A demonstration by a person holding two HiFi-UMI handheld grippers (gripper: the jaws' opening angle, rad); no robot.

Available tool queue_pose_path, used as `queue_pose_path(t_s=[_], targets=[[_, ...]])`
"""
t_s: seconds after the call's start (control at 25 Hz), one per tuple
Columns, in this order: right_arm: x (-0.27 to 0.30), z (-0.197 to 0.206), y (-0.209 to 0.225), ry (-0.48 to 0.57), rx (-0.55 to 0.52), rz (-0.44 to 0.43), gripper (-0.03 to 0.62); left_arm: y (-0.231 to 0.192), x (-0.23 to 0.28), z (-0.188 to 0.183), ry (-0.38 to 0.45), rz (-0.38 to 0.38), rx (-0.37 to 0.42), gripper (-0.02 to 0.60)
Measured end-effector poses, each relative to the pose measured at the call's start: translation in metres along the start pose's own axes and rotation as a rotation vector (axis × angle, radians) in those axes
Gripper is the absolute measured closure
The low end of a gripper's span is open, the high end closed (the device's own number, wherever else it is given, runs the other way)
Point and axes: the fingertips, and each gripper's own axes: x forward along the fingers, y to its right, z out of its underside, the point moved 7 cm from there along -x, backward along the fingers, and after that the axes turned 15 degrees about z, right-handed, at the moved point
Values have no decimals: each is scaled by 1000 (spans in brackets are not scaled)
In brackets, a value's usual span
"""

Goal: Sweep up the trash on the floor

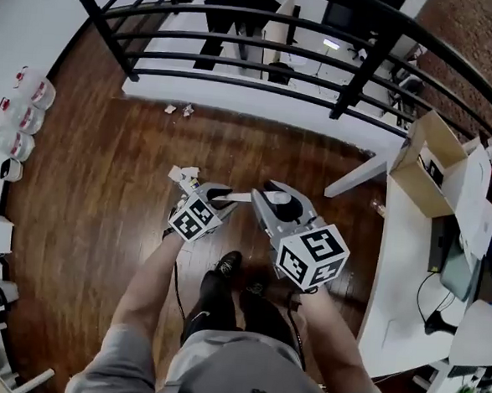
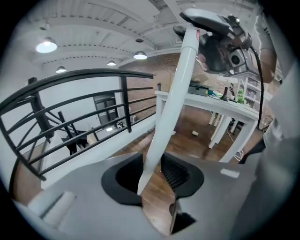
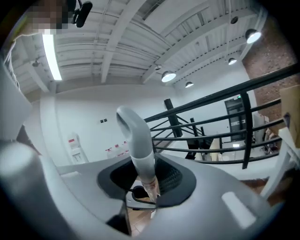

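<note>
I stand on a dark wood floor [image 1: 103,198] with both grippers on one broom. My left gripper [image 1: 215,197] is shut on its long white handle [image 2: 176,93], which runs up from between the jaws to the right gripper [image 2: 220,37]. My right gripper [image 1: 267,195] is shut on the grey curved grip [image 3: 138,140] at the handle's top end. The broom head is hidden. Crumpled white trash [image 1: 183,175] lies just past the left gripper. Two more scraps [image 1: 178,109] lie by the railing's base, and another white scrap [image 2: 195,133] lies on the floor near the table legs.
A black railing [image 1: 240,40] guards the open drop ahead. A white table [image 1: 392,269] with a cardboard box [image 1: 429,162] and clutter lines the right side. White containers [image 1: 20,117] stand along the left wall. My shoes [image 1: 224,265] are right below the grippers.
</note>
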Motion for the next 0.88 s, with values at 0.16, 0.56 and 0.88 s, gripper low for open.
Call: queue_pose_path(t_s=[0.16,0.56,0.88], targets=[[19,-4,-27,-31,-10,-148,497,12,-42,26,47,-149,-136,460],[129,67,-125,-244,-75,-364,497,1,-98,172,64,-282,-429,459],[208,69,-184,-329,-239,-405,497,-48,-117,214,193,-288,-560,459]])
